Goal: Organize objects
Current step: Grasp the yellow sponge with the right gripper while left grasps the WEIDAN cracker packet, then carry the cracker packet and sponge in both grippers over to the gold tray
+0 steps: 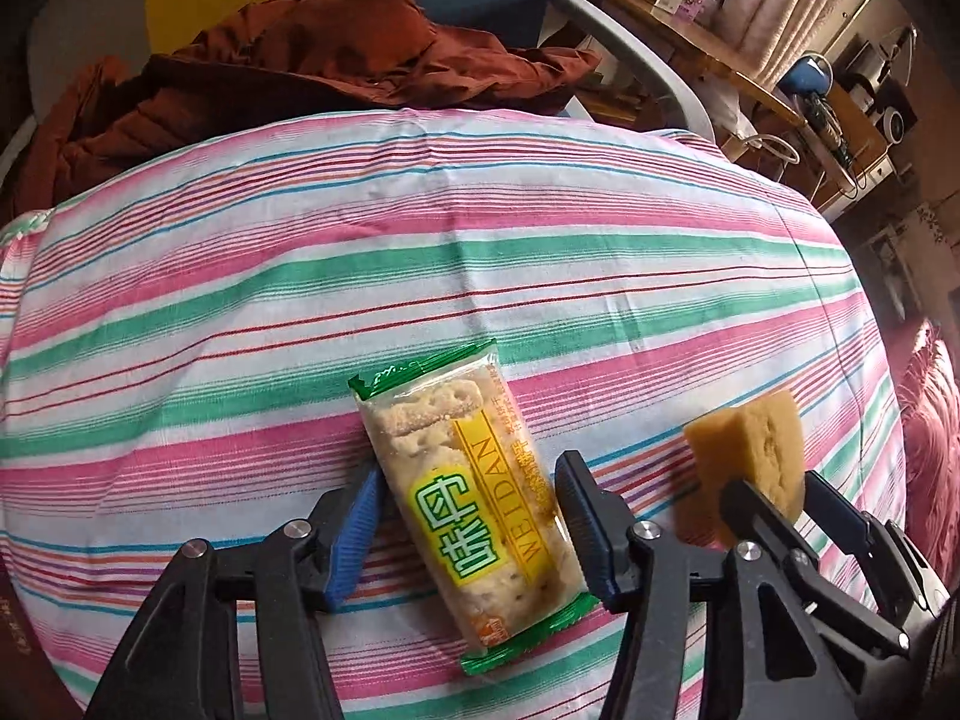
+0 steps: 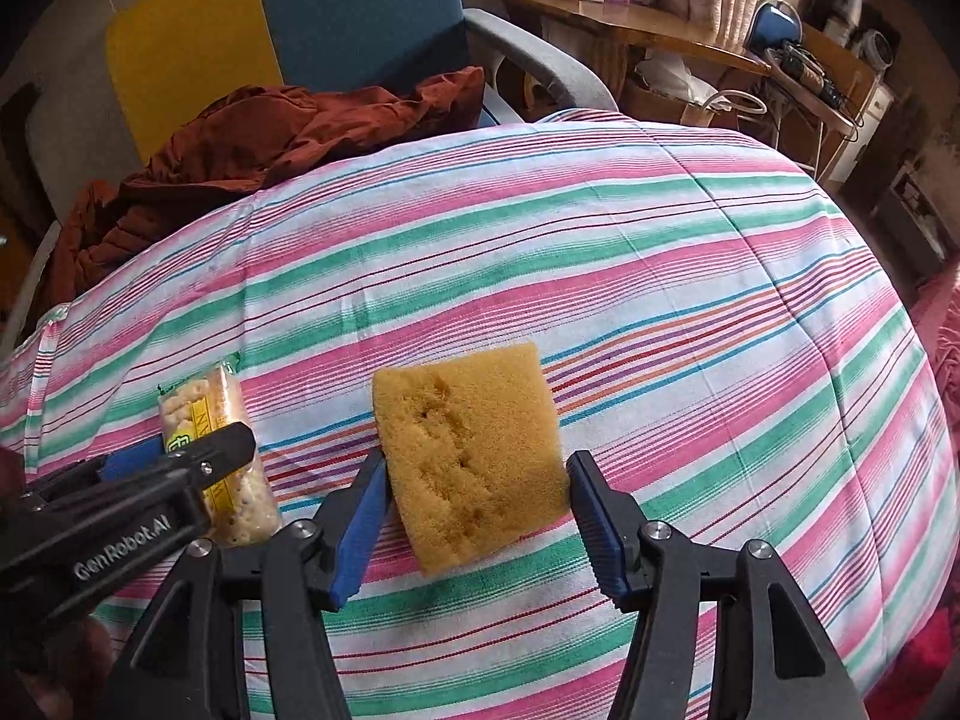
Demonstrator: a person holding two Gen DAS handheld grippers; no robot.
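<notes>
A green and clear cracker packet [image 1: 474, 498] sits between the fingers of my left gripper [image 1: 468, 516], above the striped bedcover [image 1: 420, 252]. Both blue pads touch its sides. A yellow sponge [image 2: 471, 459] sits between the fingers of my right gripper [image 2: 474, 516], touched by the pads on both sides. In the left wrist view the sponge [image 1: 750, 450] and the right gripper [image 1: 774, 501] show at the right. In the right wrist view the packet [image 2: 219, 450] and the left gripper [image 2: 192, 453] show at the left.
A rumpled rust-brown garment [image 1: 288, 72] lies on a blue and yellow chair [image 2: 288, 30] behind the bed. A wooden desk [image 2: 630, 24] with boxes stands at the back right. A pink blanket [image 1: 936, 420] lies at the right edge.
</notes>
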